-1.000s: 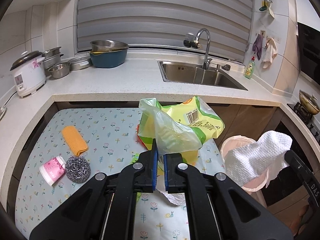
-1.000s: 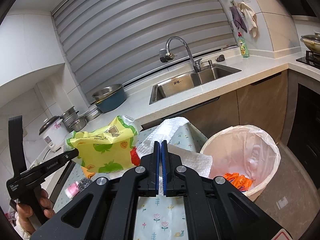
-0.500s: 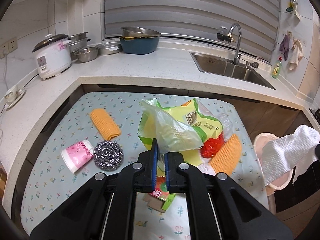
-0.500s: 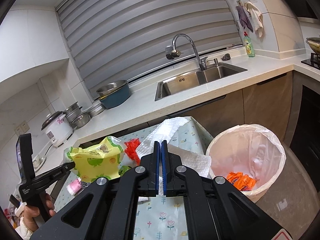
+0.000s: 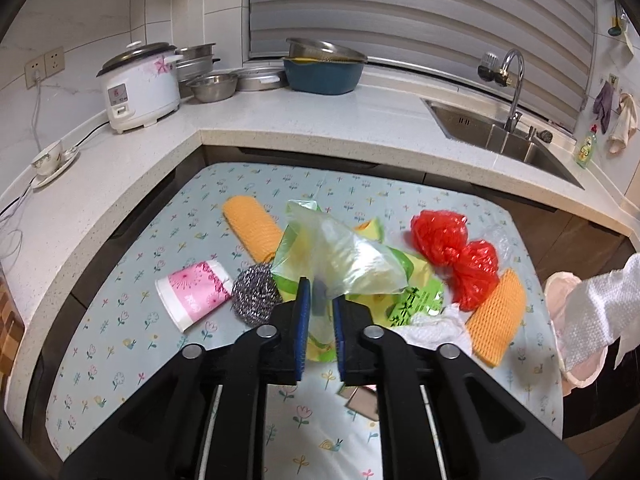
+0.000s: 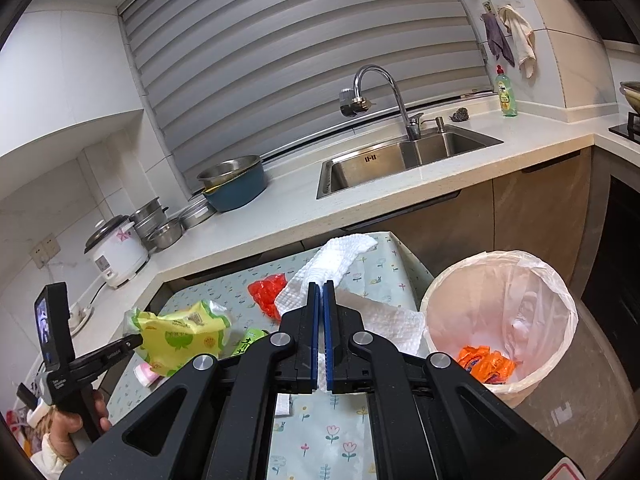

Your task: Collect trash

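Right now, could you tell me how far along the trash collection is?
Early on. Done: only orange wrappers lie in the lined bin. In hand: the right tool is shut on a white paper towel; the left tool is opening around a clear plastic bag. Left: the red bag, the pink paper cup and the green snack packet.

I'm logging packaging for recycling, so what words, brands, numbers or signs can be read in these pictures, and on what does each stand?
Green snack bag: green Chinese characters, not clear enough to quote.
Yellow-green bag: barcode label with digits, too small to read.
Left hand-held gripper: white lettering on its arm and handle, blurred.
Rice cooker: red panel mark, unreadable.
Dish soap bottle: label unreadable.
Nothing else legible.
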`<state>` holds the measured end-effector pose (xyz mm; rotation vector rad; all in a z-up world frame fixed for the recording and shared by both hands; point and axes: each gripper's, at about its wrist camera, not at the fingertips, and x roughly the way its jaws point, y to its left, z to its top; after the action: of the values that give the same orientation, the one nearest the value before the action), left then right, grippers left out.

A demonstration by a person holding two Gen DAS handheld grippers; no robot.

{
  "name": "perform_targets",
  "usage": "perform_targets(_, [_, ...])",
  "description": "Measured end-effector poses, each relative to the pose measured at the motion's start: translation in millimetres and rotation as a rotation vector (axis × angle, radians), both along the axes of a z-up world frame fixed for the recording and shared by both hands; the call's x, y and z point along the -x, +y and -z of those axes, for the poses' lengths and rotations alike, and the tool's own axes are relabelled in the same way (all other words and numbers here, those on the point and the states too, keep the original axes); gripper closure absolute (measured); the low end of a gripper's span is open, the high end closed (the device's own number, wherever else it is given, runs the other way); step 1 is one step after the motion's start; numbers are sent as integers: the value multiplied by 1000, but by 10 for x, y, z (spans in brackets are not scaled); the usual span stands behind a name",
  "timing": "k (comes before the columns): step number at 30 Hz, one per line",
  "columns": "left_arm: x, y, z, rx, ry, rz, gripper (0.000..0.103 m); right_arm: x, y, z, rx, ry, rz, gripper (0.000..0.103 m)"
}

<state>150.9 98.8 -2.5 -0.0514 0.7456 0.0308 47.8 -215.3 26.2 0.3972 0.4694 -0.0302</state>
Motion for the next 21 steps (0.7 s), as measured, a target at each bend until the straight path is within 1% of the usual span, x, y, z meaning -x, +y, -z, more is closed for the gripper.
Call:
perform_targets(1, [12,12,25,0,6,-5,77,-3,16,1,1,0,-3,101])
perform_targets(2, [30,22,42,6,9,-9,60,-8,31,3,2,1,-5,101])
perform_targets(3, [53,23,44,8,3,-9,51,-12,43,8,4,1,-8,101])
perform_targets(5, [114,-10,31,8,-12,2,47,-19,63,11,6,3,-10,101])
perform_targets(11, [186,-211,57,19,0,69,41,-29,116,10,8,8,-18,101])
perform_targets(14, [183,-218,24,8,-19,47,40,-24,126,8,9,8,-17,101])
perform_targets(17, [159,-147,-20,48,-13,38,40,-29,123,7,8,8,-16,101])
perform_targets(21, [211,-152,-68,61,-26,36,31,-28,118,18,2,9,-15,101])
